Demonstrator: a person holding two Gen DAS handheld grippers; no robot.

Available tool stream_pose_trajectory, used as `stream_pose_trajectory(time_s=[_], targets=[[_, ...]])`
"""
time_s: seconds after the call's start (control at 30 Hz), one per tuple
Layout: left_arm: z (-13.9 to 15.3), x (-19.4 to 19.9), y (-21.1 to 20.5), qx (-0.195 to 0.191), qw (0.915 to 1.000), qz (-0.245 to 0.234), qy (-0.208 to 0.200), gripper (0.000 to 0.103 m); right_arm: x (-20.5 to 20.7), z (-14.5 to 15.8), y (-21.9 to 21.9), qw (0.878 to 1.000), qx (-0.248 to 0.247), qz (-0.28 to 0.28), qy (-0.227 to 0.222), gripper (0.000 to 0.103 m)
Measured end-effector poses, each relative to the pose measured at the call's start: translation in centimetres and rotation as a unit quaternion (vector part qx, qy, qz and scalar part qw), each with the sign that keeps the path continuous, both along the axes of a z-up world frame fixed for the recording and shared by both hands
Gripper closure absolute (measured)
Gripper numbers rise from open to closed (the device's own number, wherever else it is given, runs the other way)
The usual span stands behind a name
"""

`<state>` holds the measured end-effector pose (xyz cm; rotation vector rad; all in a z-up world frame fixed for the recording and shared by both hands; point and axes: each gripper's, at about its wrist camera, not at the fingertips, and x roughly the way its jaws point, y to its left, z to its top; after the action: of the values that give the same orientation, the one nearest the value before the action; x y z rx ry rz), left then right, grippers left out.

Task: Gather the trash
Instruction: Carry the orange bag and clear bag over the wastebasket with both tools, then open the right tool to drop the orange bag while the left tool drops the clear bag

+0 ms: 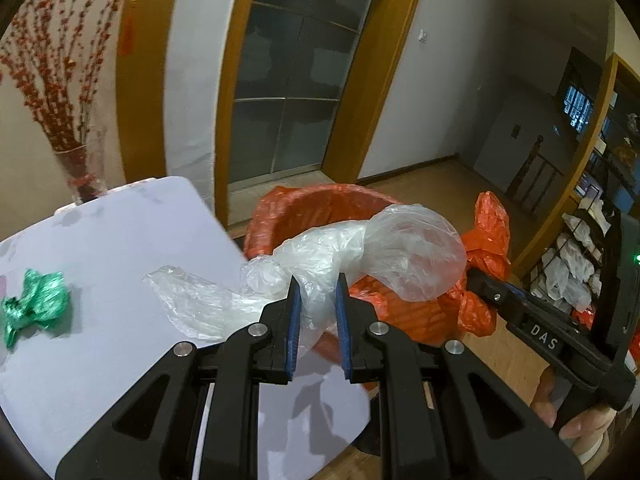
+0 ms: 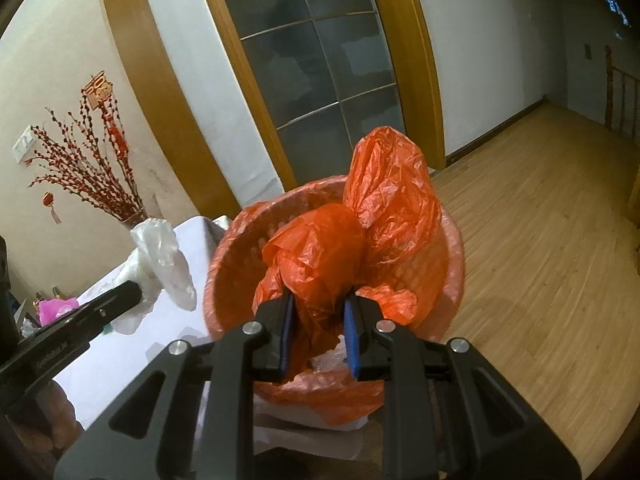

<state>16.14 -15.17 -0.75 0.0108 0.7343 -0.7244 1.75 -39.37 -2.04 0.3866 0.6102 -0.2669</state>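
We hold two pieces of trash at once, one in each claw, both brought close to the bin so that each can drop straight into it. The bin stands on the floor just off the table's far right corner, lined with an orange bag that folds over its rim.

Our left claw is narrowed onto a clear plastic bag; the blue pads pinch its gathered middle. One puffed end hangs beyond the fingertips over the bin's mouth, while the other end trails back across the table's right edge. We judge it is gripped at the waist so the loose film stays bunched.

Our right claw is likewise closed narrow on a crumpled orange bag, whose bulk billows up ahead of the fingertips, directly above the bin's opening. The grip sits low on the bag, near its twisted neck.

A green wrapper still lies near the table's left edge, well apart from both claws, so we judge that the collecting is not finished. Releasing both bags looks like the step in hand.
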Motion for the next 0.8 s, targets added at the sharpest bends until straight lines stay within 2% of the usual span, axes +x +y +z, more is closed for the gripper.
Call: stream_pose_trajectory(time_s=[0.27, 0.8], targets=[[0.1, 1.5, -2.5, -0.012, 0.9998, -0.014, 0.008, 0.087, 0.8, 0.1, -1.7, 1.0, -0.004, -0.01, -0.003, 0.081], [-1.6, 3.3, -5.6, -0.013, 0.999, -0.025, 0.036, 0.087, 2.4, -0.7, -3.2, 1.0, -0.013, 0.001, -0.001, 0.081]])
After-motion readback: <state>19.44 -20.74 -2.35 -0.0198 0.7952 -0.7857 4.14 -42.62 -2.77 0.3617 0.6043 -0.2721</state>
